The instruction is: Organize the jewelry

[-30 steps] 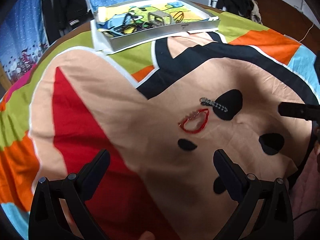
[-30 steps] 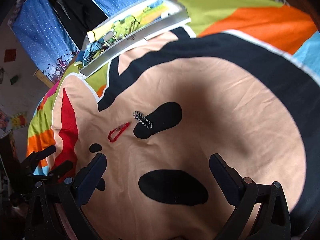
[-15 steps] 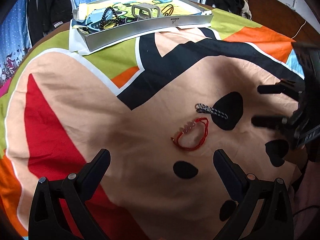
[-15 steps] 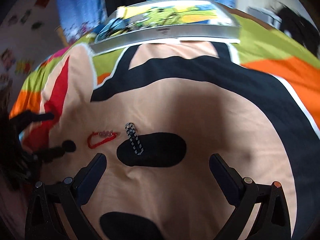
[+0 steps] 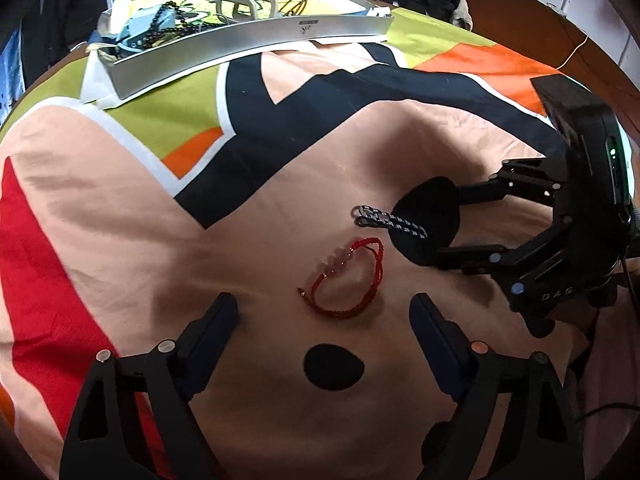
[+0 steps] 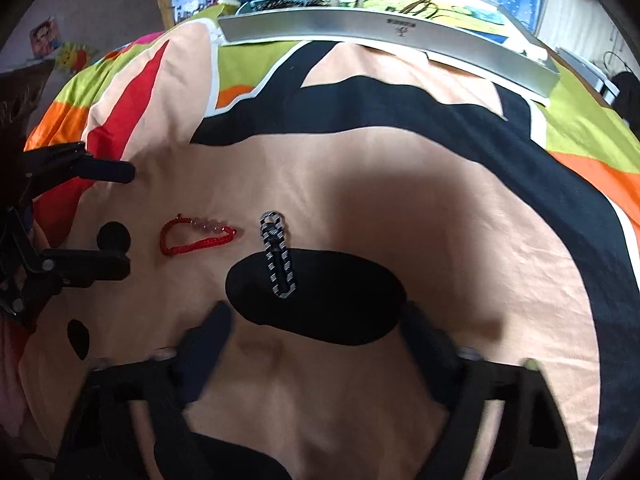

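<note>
A bed under a bright cartoon-print cover (image 5: 280,184) carries everything. A red cord bracelet (image 5: 348,280) and a black-and-white braided bracelet (image 5: 390,222) lie just beside each other mid-cover; a silver tray (image 5: 248,40) sits at the far edge.

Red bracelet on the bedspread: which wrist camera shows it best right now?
The left wrist view: the red bracelet lies close ahead, sharp, its loop open and pale beads visible. In the right wrist view it sits off to the left, smaller and flattened.
</note>
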